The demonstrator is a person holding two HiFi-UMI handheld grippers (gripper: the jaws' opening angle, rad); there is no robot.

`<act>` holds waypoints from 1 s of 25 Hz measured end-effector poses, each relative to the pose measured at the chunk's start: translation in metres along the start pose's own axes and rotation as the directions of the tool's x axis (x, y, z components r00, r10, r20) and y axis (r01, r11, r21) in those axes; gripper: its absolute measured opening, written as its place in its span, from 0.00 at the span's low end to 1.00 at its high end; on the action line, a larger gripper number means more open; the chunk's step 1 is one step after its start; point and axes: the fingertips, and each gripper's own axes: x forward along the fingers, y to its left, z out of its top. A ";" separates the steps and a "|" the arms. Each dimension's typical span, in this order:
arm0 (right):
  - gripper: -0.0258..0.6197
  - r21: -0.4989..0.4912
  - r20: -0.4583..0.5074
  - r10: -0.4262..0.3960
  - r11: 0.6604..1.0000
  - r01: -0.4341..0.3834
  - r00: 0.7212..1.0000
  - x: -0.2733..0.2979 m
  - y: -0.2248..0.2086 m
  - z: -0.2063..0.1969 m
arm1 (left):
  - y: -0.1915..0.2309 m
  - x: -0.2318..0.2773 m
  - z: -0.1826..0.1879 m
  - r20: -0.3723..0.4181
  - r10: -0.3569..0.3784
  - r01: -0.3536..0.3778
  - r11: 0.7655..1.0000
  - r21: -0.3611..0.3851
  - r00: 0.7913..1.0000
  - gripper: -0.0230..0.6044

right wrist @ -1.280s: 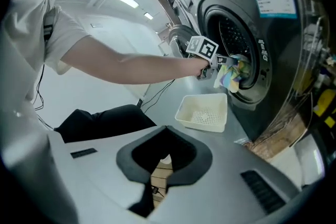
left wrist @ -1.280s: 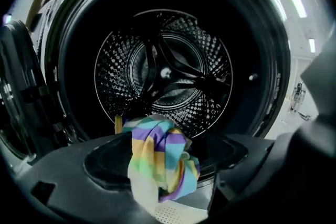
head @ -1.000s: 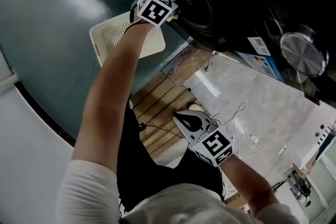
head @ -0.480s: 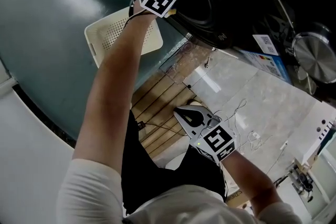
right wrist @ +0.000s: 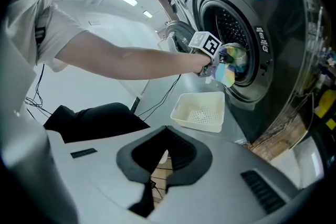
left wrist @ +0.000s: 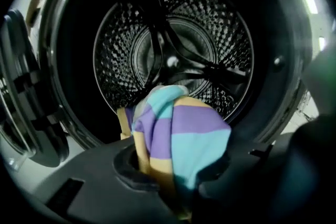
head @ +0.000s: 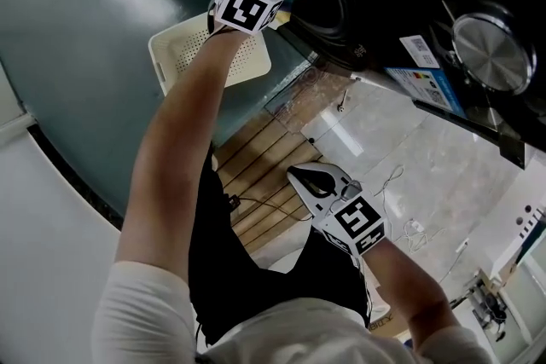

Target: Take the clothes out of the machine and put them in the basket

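1. Progress: a striped garment (left wrist: 184, 139) in purple, turquoise and yellow sits at the door opening of the washing machine (right wrist: 247, 34), in front of the perforated steel drum (left wrist: 173, 44). The right gripper view shows it hanging at the lip of the opening
2. What the left gripper view shows of the drum behind it looks bare, so this may be the last piece, though the drum's lowest part is hidden by the cloth
3. The white perforated basket (right wrist: 199, 112) stands on the floor just below the door and holds nothing, so carrying the garment down and dropping it in remains
4. Left gripper (left wrist: 176, 173): its jaws are closing, with the bunched garment between them and pinched by the pads
5. Right gripper (right wrist: 166, 134): held low and well away from the machine, jaws brought together at the tips with nothing between them, touching nothing
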 end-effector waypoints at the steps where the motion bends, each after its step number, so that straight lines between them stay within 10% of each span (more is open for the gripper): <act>1: 0.05 -0.010 -0.003 0.004 1.000 -0.004 1.000 -0.003 0.002 -0.001 | -0.001 -0.010 0.005 0.015 -0.001 0.001 1.000 -0.003 1.000 0.26; 25: 0.05 -0.179 -0.049 0.192 0.964 -0.198 0.980 -0.073 0.049 -0.002 | -0.018 -0.272 0.059 0.206 0.181 -0.152 0.977 -0.149 0.962 0.26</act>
